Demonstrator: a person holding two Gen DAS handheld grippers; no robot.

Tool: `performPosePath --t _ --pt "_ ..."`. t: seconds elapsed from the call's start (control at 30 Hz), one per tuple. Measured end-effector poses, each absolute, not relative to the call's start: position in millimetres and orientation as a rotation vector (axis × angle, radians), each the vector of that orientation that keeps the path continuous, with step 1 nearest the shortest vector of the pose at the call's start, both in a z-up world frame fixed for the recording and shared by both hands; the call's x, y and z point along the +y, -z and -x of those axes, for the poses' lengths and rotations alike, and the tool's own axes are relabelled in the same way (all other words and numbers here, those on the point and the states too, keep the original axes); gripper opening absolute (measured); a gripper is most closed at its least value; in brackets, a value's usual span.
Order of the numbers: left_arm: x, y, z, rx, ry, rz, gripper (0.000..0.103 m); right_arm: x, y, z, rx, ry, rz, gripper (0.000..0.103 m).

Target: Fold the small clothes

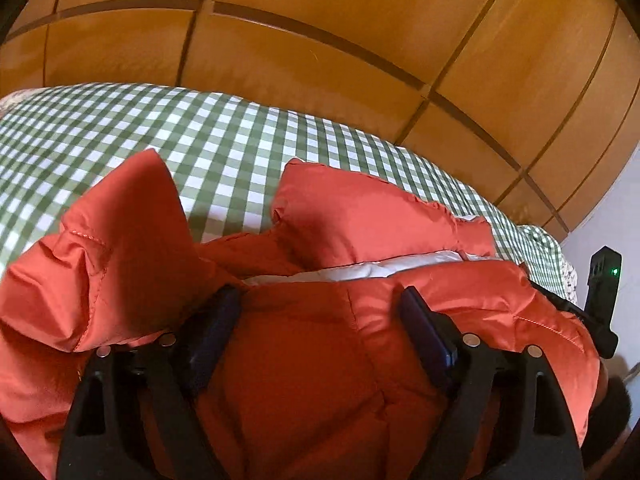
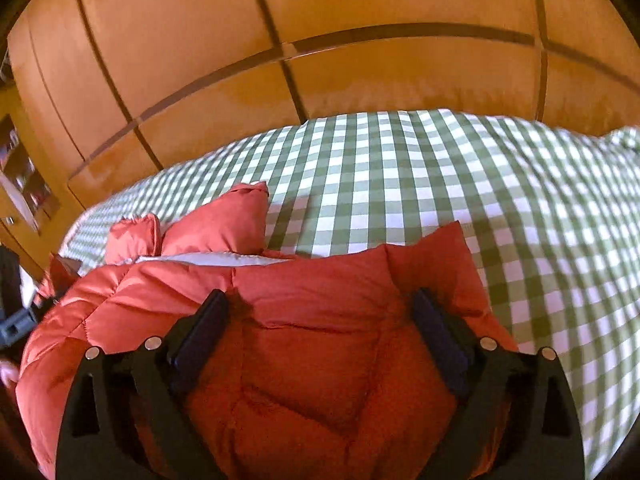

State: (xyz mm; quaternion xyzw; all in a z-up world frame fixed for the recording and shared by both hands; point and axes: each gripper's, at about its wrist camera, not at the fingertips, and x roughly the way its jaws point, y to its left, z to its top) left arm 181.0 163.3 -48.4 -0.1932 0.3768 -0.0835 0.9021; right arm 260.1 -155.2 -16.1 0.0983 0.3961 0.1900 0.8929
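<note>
1. Left gripper (image 1: 320, 300): jaws spread wide, tilted downward, black fingers (image 1: 216, 320) set well apart.
2. Right gripper (image 2: 320, 304): likewise wide open, angled down, dark pads (image 2: 436, 328) facing inward.
3. Seen at the far left edge of the right wrist view: part of a hand (image 2: 8, 372).

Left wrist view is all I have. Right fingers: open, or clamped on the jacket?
Observer: Open. The right gripper has its fingers spread wide over the orange jacket. Quilted fabric lies between them, and the pads aren't squeezing it.
Operator: What's past the jacket on that side?
Observer: Checked bedspread, running back to the wardrobe.
Operator: Anything beside the wardrobe?
Observer: At the far left edge there's a shelf or frame, too blurred to tell which.
</note>
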Motion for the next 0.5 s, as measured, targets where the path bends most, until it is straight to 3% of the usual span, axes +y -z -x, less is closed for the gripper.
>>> performPosePath --t 0.3,0.5 --pt "154.7 47.0 -175.8 0.782 0.145 0.391 0.083 -157.7 17.6 -247.9 0.779 -0.378 -0.189 0.095" --pt "132.4 -7.3 -135.6 0.669 0.095 0.489 0.083 -145.6 17.4 -240.7 0.735 -0.313 -0.110 0.098"
